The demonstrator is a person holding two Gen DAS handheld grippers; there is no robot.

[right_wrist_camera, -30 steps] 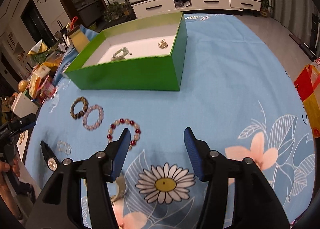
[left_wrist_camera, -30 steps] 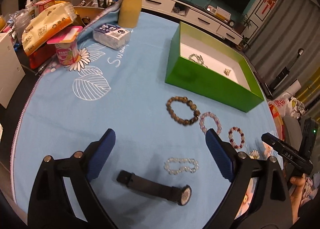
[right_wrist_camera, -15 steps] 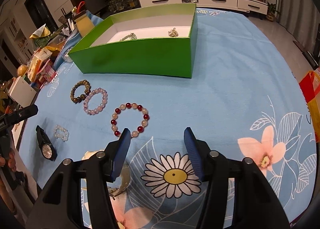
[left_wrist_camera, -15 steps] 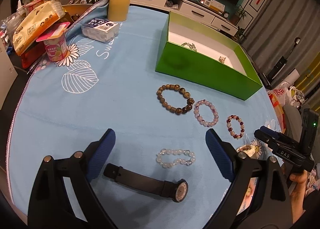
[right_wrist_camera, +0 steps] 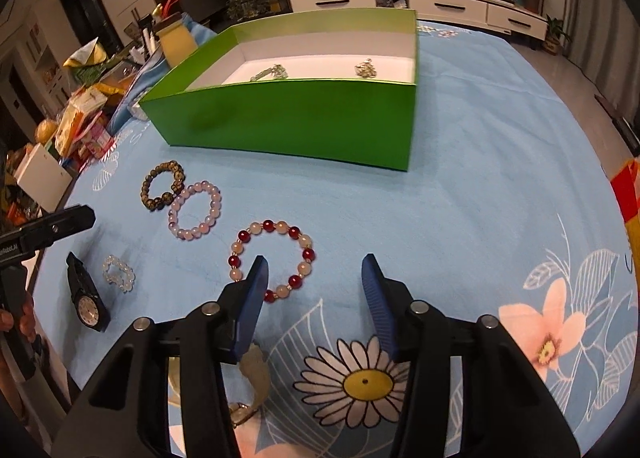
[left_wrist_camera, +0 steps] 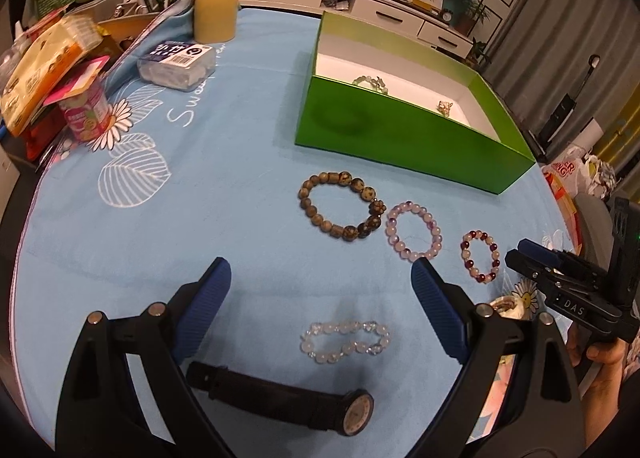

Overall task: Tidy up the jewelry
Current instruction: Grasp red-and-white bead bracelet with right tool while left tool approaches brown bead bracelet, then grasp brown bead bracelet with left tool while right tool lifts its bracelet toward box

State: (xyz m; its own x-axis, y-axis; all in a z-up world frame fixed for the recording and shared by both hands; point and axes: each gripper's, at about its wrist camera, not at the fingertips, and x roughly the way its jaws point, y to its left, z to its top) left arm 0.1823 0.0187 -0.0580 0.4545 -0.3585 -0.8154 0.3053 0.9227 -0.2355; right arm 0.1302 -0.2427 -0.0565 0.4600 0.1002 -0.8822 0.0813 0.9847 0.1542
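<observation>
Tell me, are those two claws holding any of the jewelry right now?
No. The left claw and the right claw are both open and hold nothing; the right one has just been closing. The red-and-white bracelet lies loose on the cloth.

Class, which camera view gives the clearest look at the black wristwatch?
The left wrist view: the black wristwatch lies close below the camera, whole strap and dial visible, only its strap end hidden behind a finger. The right wrist view shows it small, foreshortened, near the left edge.
</observation>
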